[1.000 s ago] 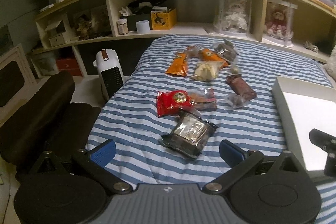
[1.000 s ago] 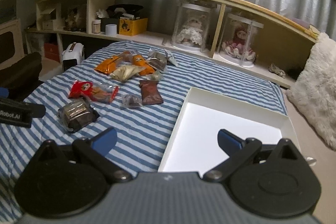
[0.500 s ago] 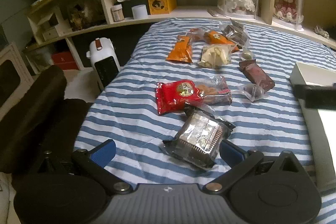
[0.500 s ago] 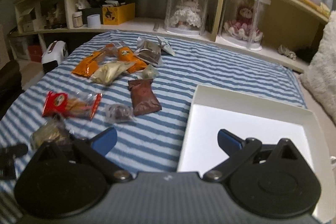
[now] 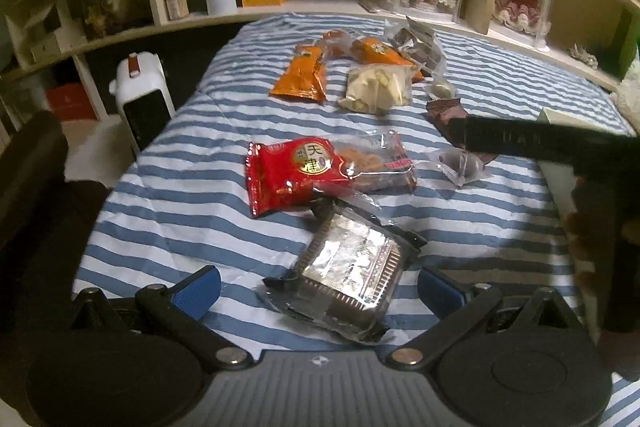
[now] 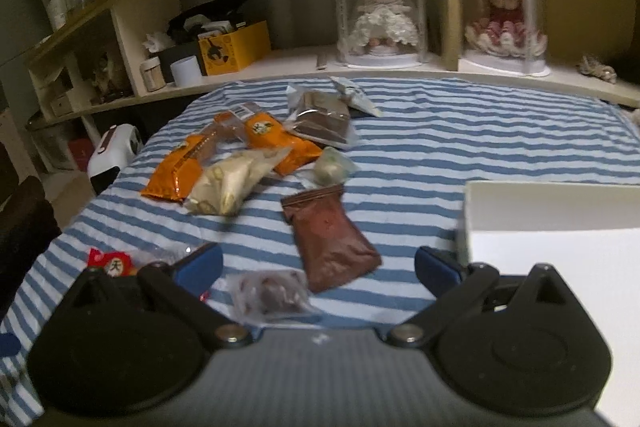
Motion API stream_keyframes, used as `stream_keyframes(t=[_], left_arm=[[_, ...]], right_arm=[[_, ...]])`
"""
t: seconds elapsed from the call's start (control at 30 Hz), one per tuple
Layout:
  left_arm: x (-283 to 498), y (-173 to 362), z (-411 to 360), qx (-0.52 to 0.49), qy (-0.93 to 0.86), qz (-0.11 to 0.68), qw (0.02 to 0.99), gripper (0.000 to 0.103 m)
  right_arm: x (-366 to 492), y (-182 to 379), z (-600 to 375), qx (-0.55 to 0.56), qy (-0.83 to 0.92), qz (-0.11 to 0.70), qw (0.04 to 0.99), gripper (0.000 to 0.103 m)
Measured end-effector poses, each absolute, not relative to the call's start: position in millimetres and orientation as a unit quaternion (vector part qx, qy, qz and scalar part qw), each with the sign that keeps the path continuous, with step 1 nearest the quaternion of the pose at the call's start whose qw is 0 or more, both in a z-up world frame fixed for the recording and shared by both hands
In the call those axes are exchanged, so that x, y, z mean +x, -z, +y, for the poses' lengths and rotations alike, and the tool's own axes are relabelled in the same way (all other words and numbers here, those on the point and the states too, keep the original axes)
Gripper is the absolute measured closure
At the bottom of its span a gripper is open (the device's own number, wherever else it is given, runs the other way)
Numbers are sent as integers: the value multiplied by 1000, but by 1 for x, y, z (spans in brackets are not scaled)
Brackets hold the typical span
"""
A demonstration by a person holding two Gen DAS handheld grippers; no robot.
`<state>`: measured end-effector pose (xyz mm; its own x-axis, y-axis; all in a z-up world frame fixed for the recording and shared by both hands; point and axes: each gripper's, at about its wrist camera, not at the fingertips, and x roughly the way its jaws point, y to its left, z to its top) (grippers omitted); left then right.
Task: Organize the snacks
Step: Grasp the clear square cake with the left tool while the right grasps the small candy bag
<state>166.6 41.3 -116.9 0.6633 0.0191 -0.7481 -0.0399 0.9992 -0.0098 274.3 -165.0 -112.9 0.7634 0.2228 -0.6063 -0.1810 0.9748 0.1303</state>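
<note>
- Hovering low over the striped bed cover (image 5: pixel 168 211), the left gripper (image 5: pixel 318 289) has its jaws spread wide and holds nothing; the foil-wrapped dark cake pack (image 5: pixel 344 271) lies between the blue fingertips (image 5: pixel 198 289), likely lined up for the first pick.
- The right gripper (image 6: pixel 318 269) is equally wide open and empty, with the small clear-wrapped dark snack (image 6: pixel 272 293) just ahead of it and the brown pouch (image 6: pixel 330 235) beyond.
- The white tray (image 6: pixel 552 203) sits at the right on the bed, apparently the place where the snacks are to go.
- The other snacks lie loose on the cover: the red packet (image 5: pixel 296 171), the orange packets (image 5: pixel 304 75) and the pale bag (image 5: pixel 378 87).
- Compared with a second ago, both grippers are lower and closer to the snacks, and the right one has swung left from above the tray.
</note>
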Motion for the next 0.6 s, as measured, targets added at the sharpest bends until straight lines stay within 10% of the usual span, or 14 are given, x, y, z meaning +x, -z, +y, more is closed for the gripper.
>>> stream_keyframes(t=[0.3, 0.6], left_arm=[[172, 115, 48, -50, 57, 403, 912, 0], [168, 115, 51, -88, 132, 400, 903, 0]], right_arm=[[289, 132, -161, 28, -166, 354, 920, 3], [286, 139, -153, -10, -200, 378, 904, 43]])
